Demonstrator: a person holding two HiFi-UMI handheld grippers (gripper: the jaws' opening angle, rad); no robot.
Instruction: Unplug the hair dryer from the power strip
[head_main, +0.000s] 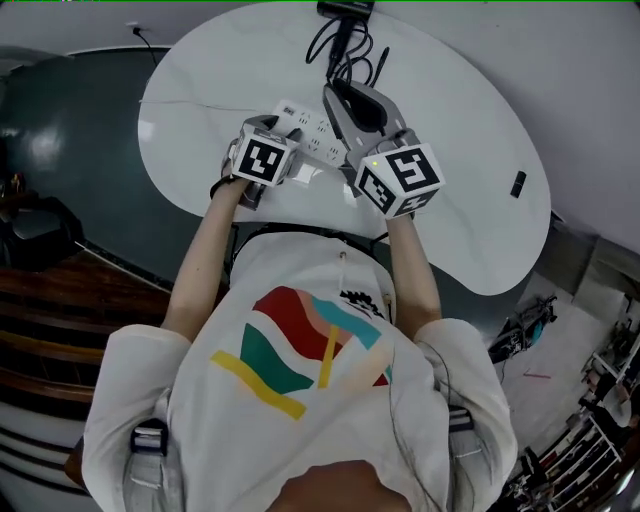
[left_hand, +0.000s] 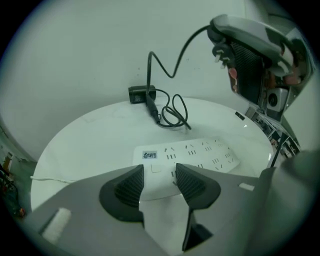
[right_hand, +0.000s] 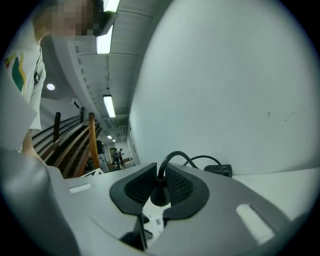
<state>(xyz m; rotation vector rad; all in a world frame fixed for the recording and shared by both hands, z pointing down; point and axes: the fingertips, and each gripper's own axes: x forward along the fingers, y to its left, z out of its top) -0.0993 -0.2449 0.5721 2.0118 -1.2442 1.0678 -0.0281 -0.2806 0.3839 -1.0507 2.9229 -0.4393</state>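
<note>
Over the table, head view: power strip (head_main: 310, 135) lies on white table (head_main: 460, 150); left gripper (head_main: 295, 160) at its near end; right gripper (head_main: 342, 93) held above it; hair dryer (head_main: 345, 8) at far edge.
Left gripper view: jaws apart, released; power strip's near end shows between them; plug (left_hand: 218, 53), pins bare, hangs clear above the strip.
Right gripper view: jaws clenched on plug's black neck; cord (right_hand: 172, 157) arcs away toward the hair dryer.

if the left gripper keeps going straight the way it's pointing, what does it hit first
The white power strip: its near end lies straight ahead of the left gripper, framed by its open jaws. Whether the tips already touch it is unclear; under it is the table.
</note>
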